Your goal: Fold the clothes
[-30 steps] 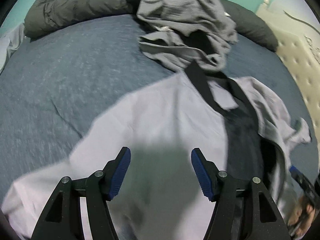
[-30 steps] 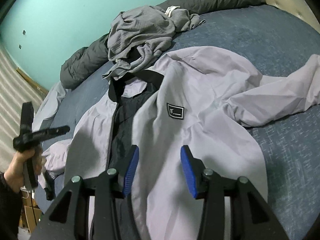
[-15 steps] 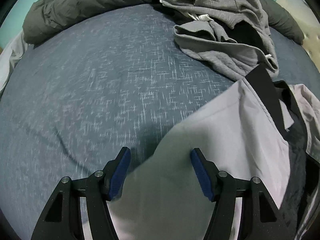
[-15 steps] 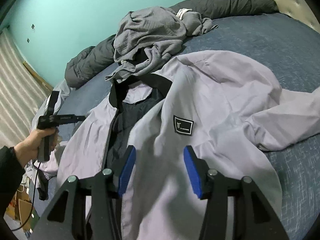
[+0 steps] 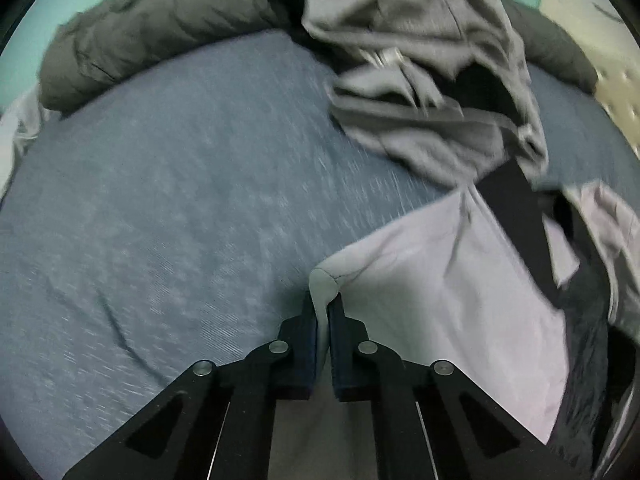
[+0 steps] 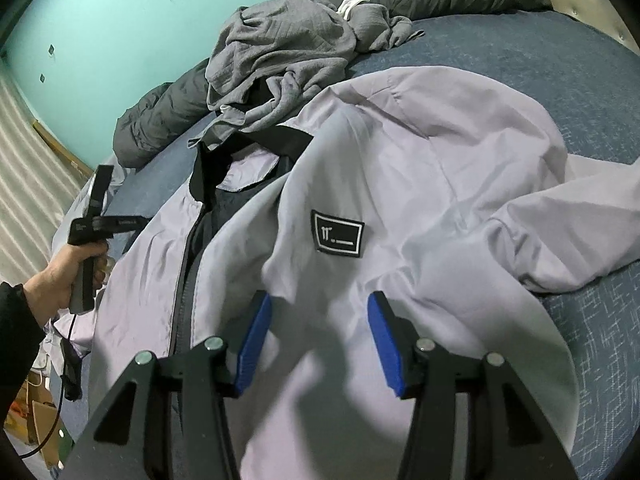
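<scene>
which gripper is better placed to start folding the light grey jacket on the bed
Left. The left gripper is shut on the edge of the light grey zip-up jacket, while the right gripper hovers open above it, holding nothing.

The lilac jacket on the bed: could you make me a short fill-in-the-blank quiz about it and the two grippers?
1. The left gripper is ____ on the lilac jacket.
2. The right gripper hovers ____ above the jacket.
3. The jacket's black patch has a ____ outline.
4. The crumpled grey garment lies on a ____ bed.

Missing: shut; open; white; blue

Both wrist views low over jacket point(image 6: 400, 184), seemingly close.
</scene>
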Demonstrator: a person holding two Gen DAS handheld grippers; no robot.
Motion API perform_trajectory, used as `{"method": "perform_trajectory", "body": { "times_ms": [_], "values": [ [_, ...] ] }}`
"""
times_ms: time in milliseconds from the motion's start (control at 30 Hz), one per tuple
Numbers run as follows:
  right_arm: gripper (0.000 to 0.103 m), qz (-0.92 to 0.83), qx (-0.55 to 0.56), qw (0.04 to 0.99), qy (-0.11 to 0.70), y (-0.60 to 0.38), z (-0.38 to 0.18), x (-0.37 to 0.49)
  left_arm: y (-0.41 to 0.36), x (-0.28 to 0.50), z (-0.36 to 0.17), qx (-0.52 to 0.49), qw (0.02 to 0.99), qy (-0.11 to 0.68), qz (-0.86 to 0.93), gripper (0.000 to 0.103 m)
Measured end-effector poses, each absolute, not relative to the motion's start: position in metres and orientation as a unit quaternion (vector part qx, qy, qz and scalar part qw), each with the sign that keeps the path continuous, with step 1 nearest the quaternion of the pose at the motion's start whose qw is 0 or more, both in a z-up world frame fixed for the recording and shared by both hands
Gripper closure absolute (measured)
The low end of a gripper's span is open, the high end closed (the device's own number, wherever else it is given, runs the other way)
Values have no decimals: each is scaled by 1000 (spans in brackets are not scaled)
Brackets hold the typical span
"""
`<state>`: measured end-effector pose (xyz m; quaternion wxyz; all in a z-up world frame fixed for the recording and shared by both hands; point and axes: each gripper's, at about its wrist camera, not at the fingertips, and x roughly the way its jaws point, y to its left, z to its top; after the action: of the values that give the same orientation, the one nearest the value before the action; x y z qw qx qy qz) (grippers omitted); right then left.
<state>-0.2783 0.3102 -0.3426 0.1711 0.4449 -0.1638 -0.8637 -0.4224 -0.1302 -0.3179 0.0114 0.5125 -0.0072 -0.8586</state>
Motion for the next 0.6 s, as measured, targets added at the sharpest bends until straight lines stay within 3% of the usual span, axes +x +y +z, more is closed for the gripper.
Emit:
{"method": "perform_trajectory", "body": {
  "times_ms": [267,433,467,533,600],
  "values": [
    [52,-870,432,174,-162,314,-333,-279,-174,-445,-290,494,82,-5,-865,99],
    [52,-872,426,178,-163,314,-329,-280,-187,-458,-312,517,96,4,-850,93],
    [52,-871,427,179,-163,313,-329,-280,-185,-457,-316,517,98,-2,-850,90],
    [52,-871,428,180,-163,311,-329,-281,-181,-451,-315,511,106,-8,-853,55],
    [52,-870,429,180,-163,311,-329,-282,-176,-439,-306,498,102,-5,-861,53]
  ]
}}
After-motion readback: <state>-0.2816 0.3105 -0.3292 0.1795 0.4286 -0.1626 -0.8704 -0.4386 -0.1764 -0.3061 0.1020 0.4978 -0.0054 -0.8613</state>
